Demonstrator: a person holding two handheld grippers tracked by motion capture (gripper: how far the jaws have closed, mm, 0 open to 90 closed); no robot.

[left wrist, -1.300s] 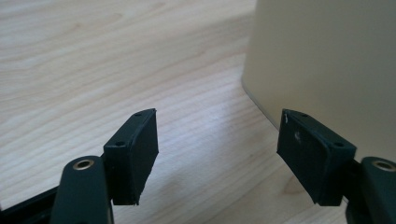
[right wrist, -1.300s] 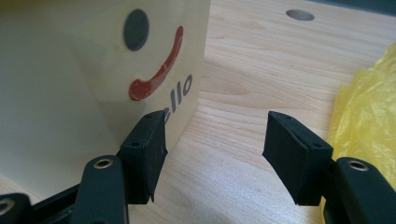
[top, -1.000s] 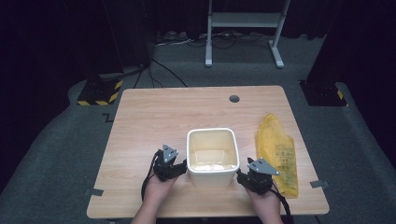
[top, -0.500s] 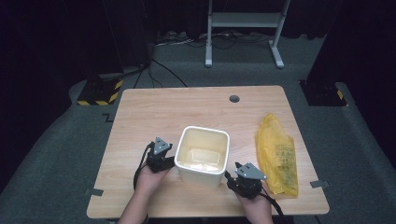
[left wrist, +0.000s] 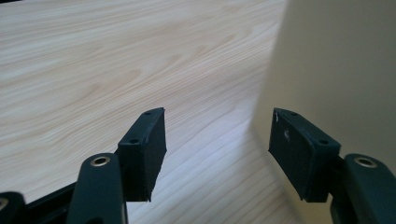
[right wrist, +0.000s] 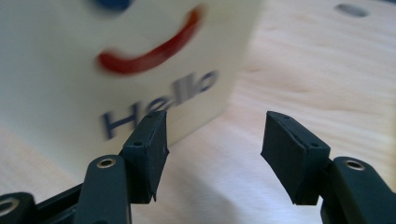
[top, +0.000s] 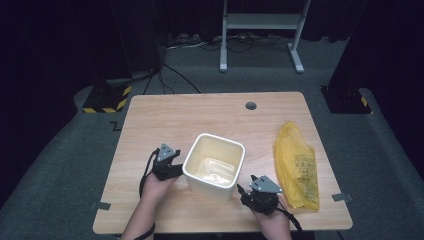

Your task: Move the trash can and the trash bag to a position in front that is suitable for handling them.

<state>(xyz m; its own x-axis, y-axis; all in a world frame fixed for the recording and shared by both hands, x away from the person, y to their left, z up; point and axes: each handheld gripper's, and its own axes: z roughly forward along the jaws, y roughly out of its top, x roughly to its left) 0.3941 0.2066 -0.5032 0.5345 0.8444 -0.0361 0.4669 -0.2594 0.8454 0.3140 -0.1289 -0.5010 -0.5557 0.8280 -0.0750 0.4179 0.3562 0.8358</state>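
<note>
A cream square bin point(top: 215, 165) stands turned at an angle on the near half of the wooden table point(top: 200, 120). Its side wall point(right wrist: 116, 60) carries a red smile and the word "Hello". My left gripper point(top: 172, 169) sits at the bin's left side and is open. Its jaws have just been opening, with only bare table between them point(left wrist: 217, 149) and the bin wall point(left wrist: 336, 70) just beyond one pad. My right gripper point(top: 248, 191) is at the bin's near right corner. Its jaws have also just been opening, and nothing is between them point(right wrist: 212, 149).
A yellow plastic bag point(top: 296, 165) lies flat near the table's right edge, close to my right hand. A cable hole point(top: 251, 105) sits at the far middle of the table. Beyond the table are a dark floor, cables and a metal stand point(top: 260, 22).
The bin has turned from square to angled and shifted slightly left. Both hands have slid left with it, the left one also a little farther from the front edge.
</note>
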